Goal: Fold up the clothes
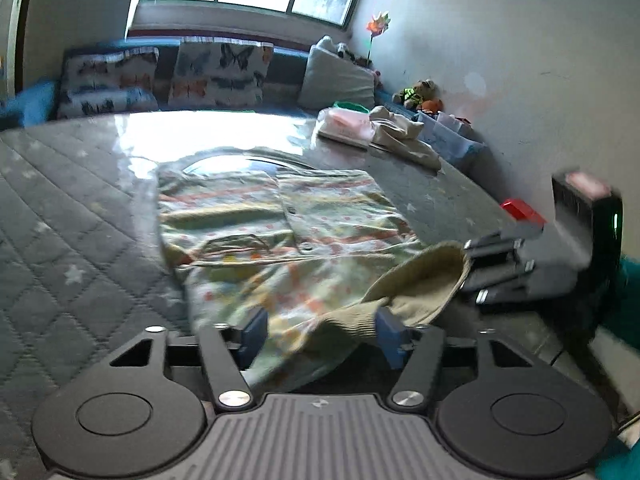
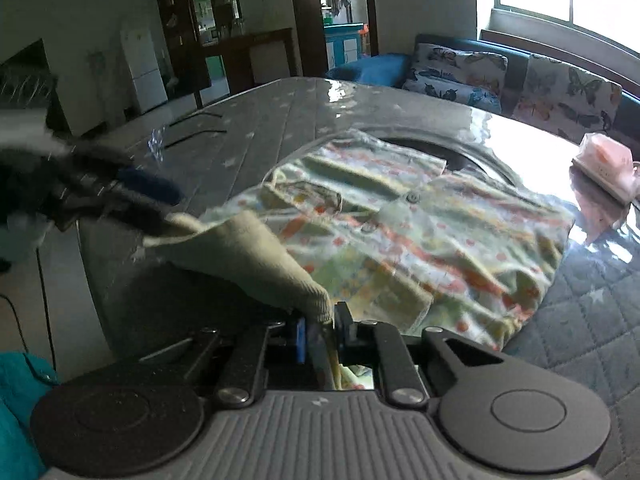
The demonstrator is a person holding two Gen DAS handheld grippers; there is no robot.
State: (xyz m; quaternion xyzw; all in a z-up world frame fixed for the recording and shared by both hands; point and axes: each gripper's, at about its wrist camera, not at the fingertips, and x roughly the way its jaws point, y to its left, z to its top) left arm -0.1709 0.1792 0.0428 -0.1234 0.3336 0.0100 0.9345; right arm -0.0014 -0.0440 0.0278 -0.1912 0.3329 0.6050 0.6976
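A pale green patterned buttoned shirt (image 1: 280, 224) with a beige ribbed hem lies on the grey quilted table cover (image 1: 80, 216). In the left wrist view my left gripper (image 1: 320, 330) is open, its blue pads either side of the lifted hem edge (image 1: 352, 316). My right gripper (image 1: 480, 268) shows at the right there, gripping the beige hem. In the right wrist view my right gripper (image 2: 320, 330) is shut on the beige hem (image 2: 256, 256), held above the table edge. The left gripper (image 2: 132, 200) shows at the left there, by the hem's far corner.
A pink tissue pack (image 1: 346, 124) and a beige garment (image 1: 404, 136) lie at the table's far right. Butterfly cushions (image 1: 216, 76) line a sofa behind. A wall is at the right. A red object (image 1: 520, 210) sits near the table's right edge.
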